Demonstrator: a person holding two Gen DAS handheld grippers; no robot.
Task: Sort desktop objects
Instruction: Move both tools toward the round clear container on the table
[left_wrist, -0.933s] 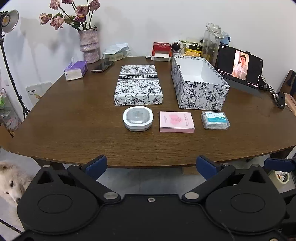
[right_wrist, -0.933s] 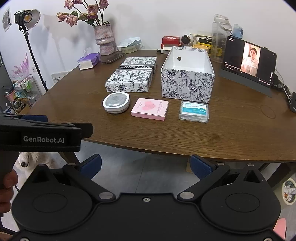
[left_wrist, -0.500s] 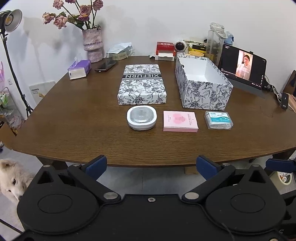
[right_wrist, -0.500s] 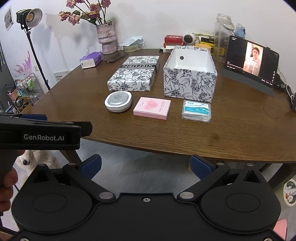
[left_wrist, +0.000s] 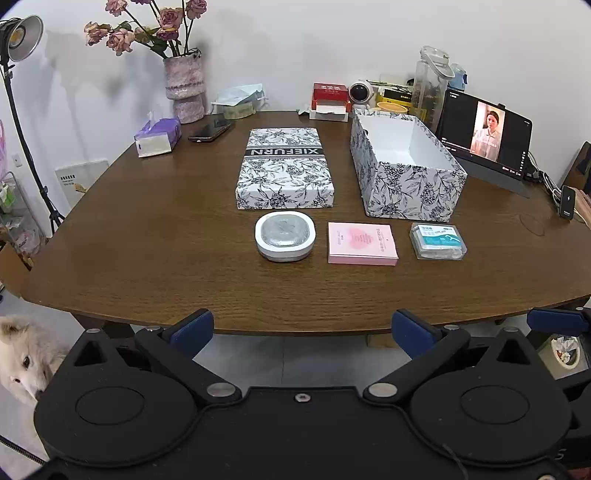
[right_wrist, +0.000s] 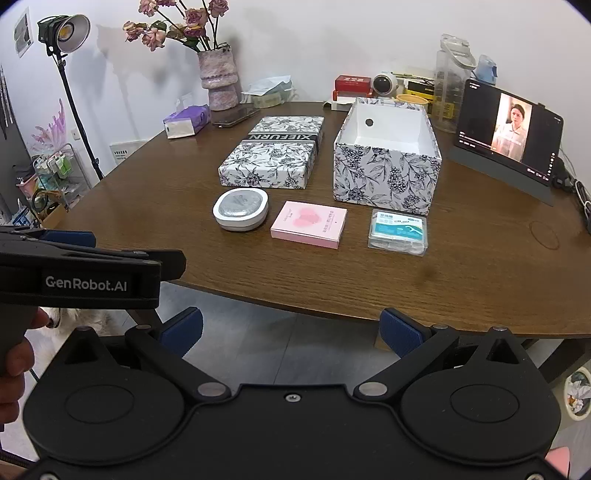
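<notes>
Three small items lie in a row on the brown table (left_wrist: 147, 240): a white rounded case (left_wrist: 285, 236) (right_wrist: 241, 209), a pink flat box (left_wrist: 362, 243) (right_wrist: 309, 223) and a clear floss-pick box (left_wrist: 437, 241) (right_wrist: 399, 232). Behind them stand an open floral box (left_wrist: 406, 177) (right_wrist: 386, 173), empty inside, and its floral lid (left_wrist: 285, 168) (right_wrist: 273, 155). My left gripper (left_wrist: 301, 328) is open, held off the table's front edge, with nothing between its blue pads. My right gripper (right_wrist: 291, 330) is open too, also short of the edge. The left gripper's body (right_wrist: 85, 275) shows at the right wrist view's left side.
Along the back stand a flower vase (left_wrist: 184, 88), a tissue pack (left_wrist: 157, 136), a phone (left_wrist: 210, 130), a red box (left_wrist: 330, 96), a small camera (left_wrist: 360, 91), a bottle (left_wrist: 430, 81) and a tablet (left_wrist: 485, 138). A white dog (left_wrist: 22, 354) is by the floor at left, beside a lamp stand (left_wrist: 22, 125).
Both grippers have drifted a little closer to the table and slightly left, so the objects look larger. Nothing on the table has moved, and both grippers stay open.
</notes>
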